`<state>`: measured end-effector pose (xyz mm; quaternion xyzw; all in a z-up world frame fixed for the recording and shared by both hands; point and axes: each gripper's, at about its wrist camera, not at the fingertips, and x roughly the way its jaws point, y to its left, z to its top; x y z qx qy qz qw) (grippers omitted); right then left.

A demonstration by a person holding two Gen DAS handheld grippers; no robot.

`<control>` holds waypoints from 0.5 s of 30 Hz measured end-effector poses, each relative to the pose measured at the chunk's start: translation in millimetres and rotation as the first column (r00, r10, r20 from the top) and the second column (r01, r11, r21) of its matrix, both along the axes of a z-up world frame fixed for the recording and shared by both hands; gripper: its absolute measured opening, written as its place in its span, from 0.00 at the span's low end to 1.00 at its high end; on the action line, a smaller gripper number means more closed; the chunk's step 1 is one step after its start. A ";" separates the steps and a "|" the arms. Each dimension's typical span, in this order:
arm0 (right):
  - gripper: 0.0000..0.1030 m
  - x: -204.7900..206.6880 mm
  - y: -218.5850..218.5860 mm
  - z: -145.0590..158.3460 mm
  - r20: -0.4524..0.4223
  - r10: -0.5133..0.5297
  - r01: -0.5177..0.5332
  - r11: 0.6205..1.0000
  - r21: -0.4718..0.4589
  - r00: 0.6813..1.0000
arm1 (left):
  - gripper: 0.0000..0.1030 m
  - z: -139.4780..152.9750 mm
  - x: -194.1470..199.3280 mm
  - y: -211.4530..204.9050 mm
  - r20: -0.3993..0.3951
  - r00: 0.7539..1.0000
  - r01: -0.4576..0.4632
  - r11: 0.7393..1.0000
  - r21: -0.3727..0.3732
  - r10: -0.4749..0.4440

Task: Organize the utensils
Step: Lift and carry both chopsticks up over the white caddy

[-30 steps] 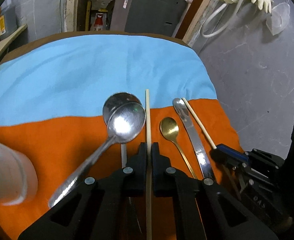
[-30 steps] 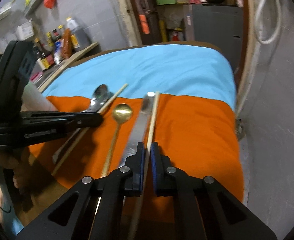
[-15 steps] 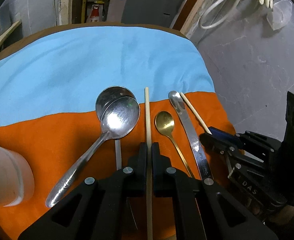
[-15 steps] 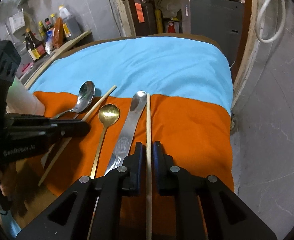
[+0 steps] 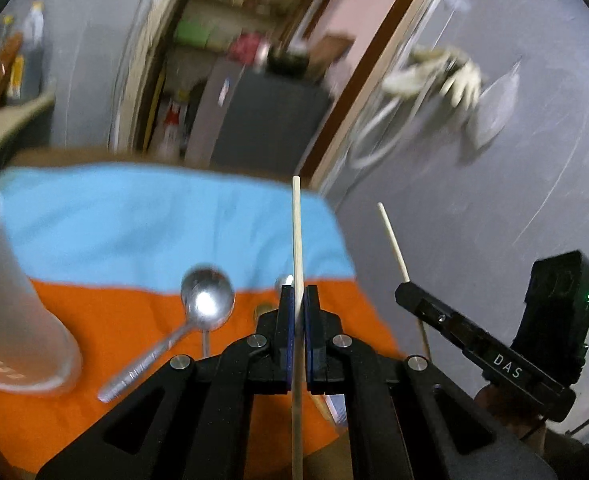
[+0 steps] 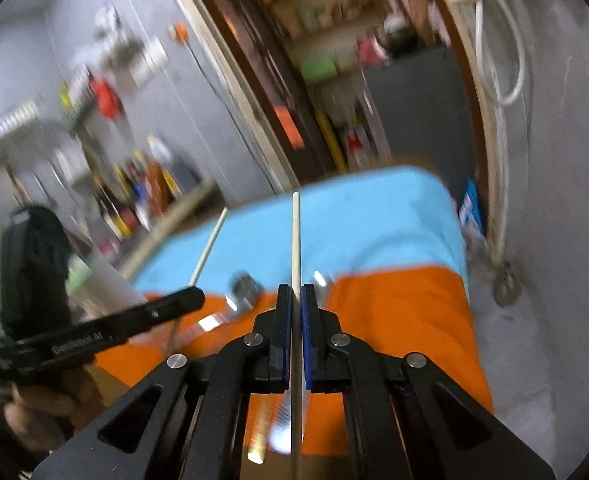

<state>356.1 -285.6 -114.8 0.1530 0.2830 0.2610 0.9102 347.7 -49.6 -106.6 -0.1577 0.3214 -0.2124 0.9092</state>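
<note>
Orange-blue cloth (image 5: 94, 320); right claw (image 5: 404, 292) marked "DAS".

A blue and orange cloth (image 5: 134, 224) covers the table. Behind it stands a dark grey metal cabinet (image 5: 262, 120). A white hose (image 6: 502, 60) hangs on the grey wall.

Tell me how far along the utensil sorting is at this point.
Early. Nothing looks stored yet: the pale cup stands on the orange cloth, with no utensil visibly in it. In hand: the left claw is shut on one chopstick, the right claw on the other chopstick, both lifted clear. Left: the large spoons and the blurred cutlery beside them.
</note>
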 end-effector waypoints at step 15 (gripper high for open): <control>0.03 -25.7 80.2 109.4 0.350 0.048 -0.098 0.987 0.126 0.935 | 0.02 97.1 -45.3 65.8 0.282 0.950 -0.130 0.991 -0.030 0.133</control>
